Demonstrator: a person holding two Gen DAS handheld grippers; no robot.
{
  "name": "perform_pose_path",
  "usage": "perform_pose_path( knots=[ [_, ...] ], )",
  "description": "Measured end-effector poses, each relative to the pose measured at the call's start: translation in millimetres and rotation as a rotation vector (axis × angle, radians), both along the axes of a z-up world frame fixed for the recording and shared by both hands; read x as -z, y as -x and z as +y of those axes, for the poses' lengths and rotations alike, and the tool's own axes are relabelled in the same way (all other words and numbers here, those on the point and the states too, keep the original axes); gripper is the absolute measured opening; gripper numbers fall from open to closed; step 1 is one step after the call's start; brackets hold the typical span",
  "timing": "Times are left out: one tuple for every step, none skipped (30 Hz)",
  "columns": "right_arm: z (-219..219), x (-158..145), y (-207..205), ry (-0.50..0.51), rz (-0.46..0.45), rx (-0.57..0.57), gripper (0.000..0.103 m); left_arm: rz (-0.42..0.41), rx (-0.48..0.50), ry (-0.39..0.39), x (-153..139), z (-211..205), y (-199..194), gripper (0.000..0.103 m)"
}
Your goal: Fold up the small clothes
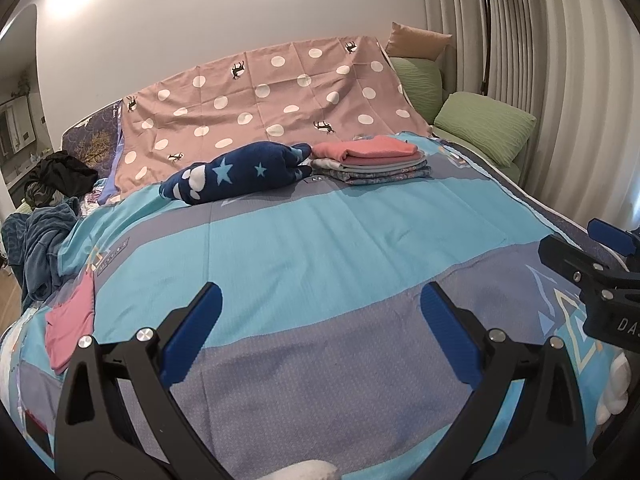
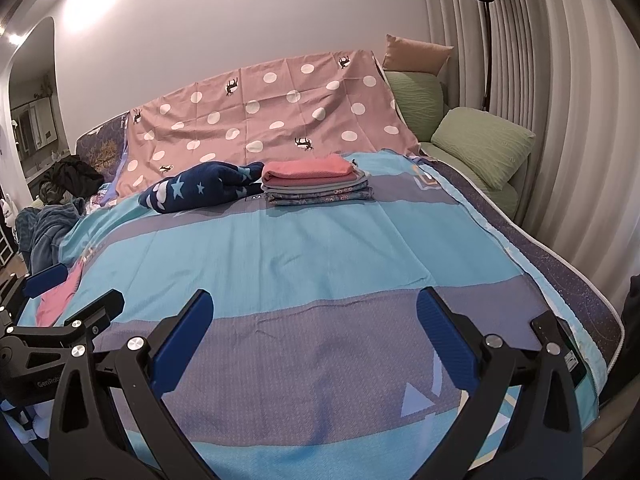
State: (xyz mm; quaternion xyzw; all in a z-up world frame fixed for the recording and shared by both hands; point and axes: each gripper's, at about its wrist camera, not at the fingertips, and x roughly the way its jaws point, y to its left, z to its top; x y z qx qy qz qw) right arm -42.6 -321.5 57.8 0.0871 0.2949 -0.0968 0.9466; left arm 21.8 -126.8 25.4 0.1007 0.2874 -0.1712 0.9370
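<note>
A stack of folded small clothes [image 1: 370,162] with a pink piece on top sits at the far side of the bed [image 1: 304,236]; it also shows in the right wrist view [image 2: 316,184]. A navy star-patterned garment [image 1: 236,172] lies bunched to its left, also in the right wrist view [image 2: 200,188]. A flat pink garment [image 1: 70,322] lies at the bed's left edge, also in the right wrist view [image 2: 56,296]. My left gripper [image 1: 320,300] is open and empty above the blue sheet. My right gripper [image 2: 316,300] is open and empty beside it.
A pink polka-dot sheet [image 1: 264,108] drapes over the headboard. Green pillows [image 1: 484,128] lie at the right. A pile of dark and blue clothes [image 1: 44,220] sits at the left. A floor lamp [image 1: 488,20] stands by the curtains.
</note>
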Motion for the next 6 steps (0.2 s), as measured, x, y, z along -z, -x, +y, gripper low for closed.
perform_pose_path(
  knots=[
    [0.0, 0.1, -0.1, -0.001, 0.000, -0.001, 0.102, 0.000, -0.001, 0.000, 0.2, 0.2, -0.1, 0.101],
    [0.1, 0.2, -0.1, 0.000, 0.000, -0.001, 0.102, 0.001, 0.000, 0.000, 0.5, 0.4, -0.2, 0.101],
    [0.0, 0.5, -0.5, 0.001, 0.001, -0.001, 0.102, 0.001, 0.001, 0.000, 0.1, 0.3, -0.1, 0.101],
    [-0.1, 1.1, -0.6, 0.001, 0.001, 0.000, 0.102, 0.000, 0.000, -0.001, 0.1, 0.3, 0.0, 0.101],
    [0.0, 1.2, -0.5, 0.001, 0.002, 0.000, 0.102, 0.000, 0.000, -0.001, 0.5, 0.6, 0.0, 0.101],
    [0.2, 2.9, -0.6, 0.000, 0.003, -0.002, 0.102, 0.001, 0.001, -0.001, 0.7, 0.8, -0.2, 0.101]
  ],
)
